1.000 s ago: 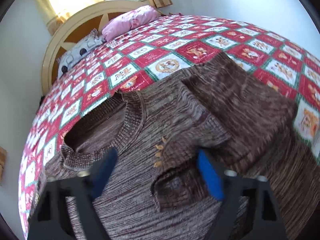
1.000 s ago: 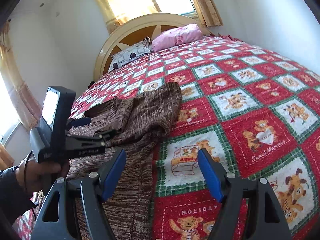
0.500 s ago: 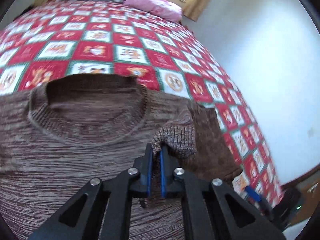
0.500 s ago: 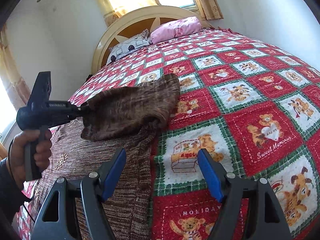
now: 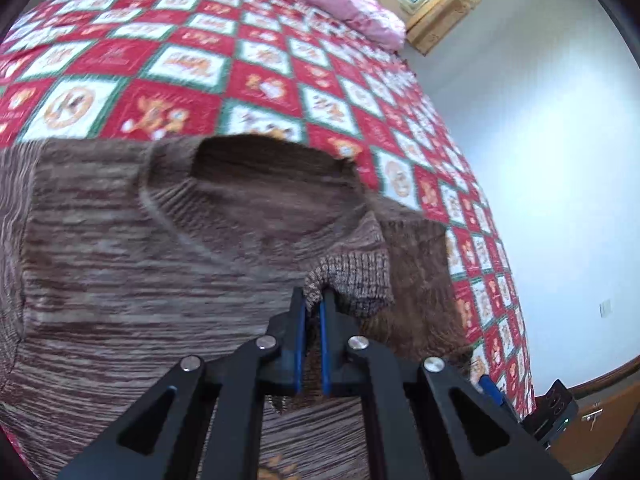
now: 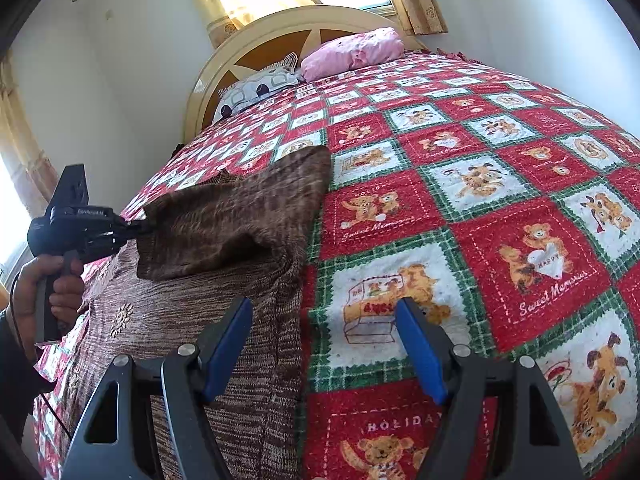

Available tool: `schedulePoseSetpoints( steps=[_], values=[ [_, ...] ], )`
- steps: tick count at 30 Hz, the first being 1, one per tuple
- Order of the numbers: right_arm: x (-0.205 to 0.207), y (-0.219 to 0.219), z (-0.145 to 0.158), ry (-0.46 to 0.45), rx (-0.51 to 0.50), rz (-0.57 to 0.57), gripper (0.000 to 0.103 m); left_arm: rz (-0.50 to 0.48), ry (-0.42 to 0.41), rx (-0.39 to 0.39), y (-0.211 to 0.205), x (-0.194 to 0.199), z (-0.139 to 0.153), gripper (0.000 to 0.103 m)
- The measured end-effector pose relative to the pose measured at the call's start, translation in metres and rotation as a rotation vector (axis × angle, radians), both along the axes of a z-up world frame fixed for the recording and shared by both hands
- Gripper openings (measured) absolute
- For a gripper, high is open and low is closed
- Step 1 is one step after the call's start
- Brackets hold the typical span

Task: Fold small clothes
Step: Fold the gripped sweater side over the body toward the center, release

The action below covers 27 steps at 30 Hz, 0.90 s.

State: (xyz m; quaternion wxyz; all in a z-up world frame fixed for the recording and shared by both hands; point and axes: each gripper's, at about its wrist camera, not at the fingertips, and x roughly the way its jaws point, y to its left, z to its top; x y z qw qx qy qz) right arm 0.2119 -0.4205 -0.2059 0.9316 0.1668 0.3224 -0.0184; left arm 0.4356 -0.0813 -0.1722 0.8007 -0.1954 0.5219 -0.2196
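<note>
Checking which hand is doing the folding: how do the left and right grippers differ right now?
The left gripper is shut on the sweater's cuff; the right gripper is open and empty. The left one holds the sleeve lifted over the sweater; the right hangs above the sweater's edge and the quilt. Both have blue pads.

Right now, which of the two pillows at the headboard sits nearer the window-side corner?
The pink pillow; it lies right under the curtain, while the grey spotted pillow sits toward the bed's other side.
</note>
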Motion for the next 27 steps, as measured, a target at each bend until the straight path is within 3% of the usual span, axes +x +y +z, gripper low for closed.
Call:
schedulePoseSetpoints(
  steps=[3, 7, 10, 12, 14, 16, 19, 22, 24, 26, 27],
  values=[
    [0.000, 0.001, -0.001, 0.004, -0.003, 0.001, 0.074, 0.021, 0.047, -0.004, 0.009, 0.000, -0.015, 0.006],
    [0.000, 0.001, -0.001, 0.005, -0.002, 0.002, 0.074, 0.054, 0.023, 0.031, 0.013, -0.003, -0.023, 0.011],
    [0.000, 0.002, -0.001, 0.006, -0.002, 0.002, 0.074, 0.085, -0.007, 0.057, 0.018, -0.006, -0.017, 0.033],
    [0.000, 0.002, -0.001, 0.006, -0.002, 0.003, 0.074, 0.138, -0.078, 0.059, 0.028, -0.012, -0.002, 0.055],
    [0.000, 0.002, -0.001, 0.006, -0.003, 0.002, 0.074, 0.168, -0.161, 0.086, 0.034, -0.022, 0.011, 0.071],
    [0.000, 0.002, -0.002, 0.007, -0.005, 0.003, 0.074, 0.148, -0.220, 0.127, 0.028, -0.028, 0.021, 0.078],
    [0.001, 0.002, -0.002, 0.010, -0.007, 0.004, 0.074, 0.075, -0.237, 0.229, 0.004, -0.024, 0.020, 0.078],
    [0.001, 0.001, -0.003, 0.011, -0.003, 0.006, 0.074, 0.071, -0.211, 0.450, -0.020, -0.014, 0.004, 0.078],
    [0.001, 0.001, -0.004, 0.013, 0.002, 0.007, 0.074, 0.056, -0.215, 0.511, -0.027, -0.019, -0.004, 0.078],
    [0.002, 0.000, -0.004, 0.016, 0.004, 0.008, 0.074, 0.022, -0.232, 0.657, -0.037, -0.030, -0.016, 0.078],
    [0.002, 0.001, -0.004, 0.017, 0.003, 0.008, 0.074, 0.007, -0.266, 0.678, -0.038, -0.038, -0.017, 0.078]
  ],
)
